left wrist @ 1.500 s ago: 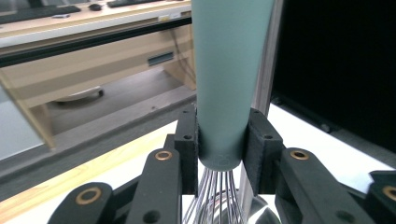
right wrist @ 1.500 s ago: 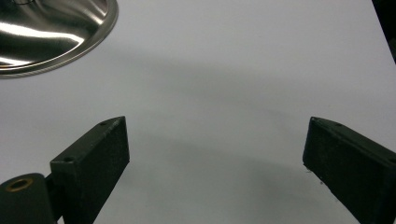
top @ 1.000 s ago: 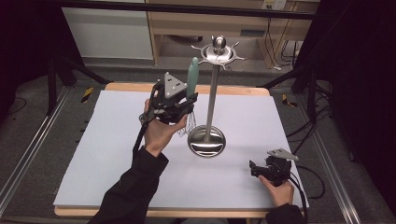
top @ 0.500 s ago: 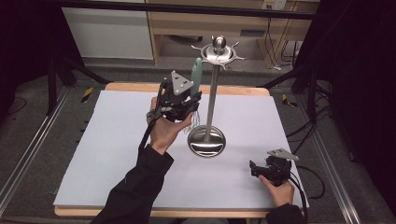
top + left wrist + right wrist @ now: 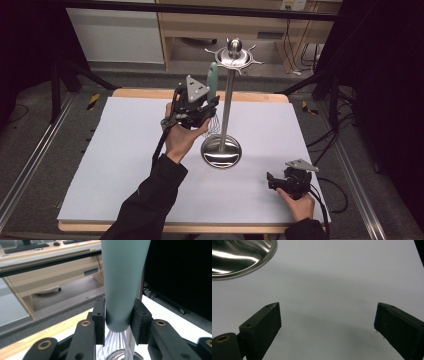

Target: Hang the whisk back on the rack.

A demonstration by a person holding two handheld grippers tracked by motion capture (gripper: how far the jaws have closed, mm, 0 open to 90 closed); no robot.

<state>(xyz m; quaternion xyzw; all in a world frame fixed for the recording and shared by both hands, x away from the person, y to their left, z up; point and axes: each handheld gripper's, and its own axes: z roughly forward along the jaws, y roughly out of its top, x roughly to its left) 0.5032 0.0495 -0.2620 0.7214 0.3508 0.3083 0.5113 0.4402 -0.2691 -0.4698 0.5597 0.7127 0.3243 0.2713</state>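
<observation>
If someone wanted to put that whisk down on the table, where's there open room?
The left half of the white mat, from the left gripper out to the mat's edge, is bare. So is the front strip between the stand's base and the right gripper. It is crowded around the stand's pole, where the whisk is held.

The table (image 5: 125, 165) carries a pale white-grey top surface with a light wooden edge visible along its far and near sides, and it stands on a grey carpeted floor (image 5: 35, 130). Beyond the table's far edge are a light wooden cabinet (image 5: 220, 25) with an open lower shelf and a white panel (image 5: 115, 30) to its left, with a black horizontal bar (image 5: 200, 9) running across in front of them. Black drapes (image 5: 390, 75) close off the right side, and cables (image 5: 345, 135) lie on the floor beside the table.
</observation>
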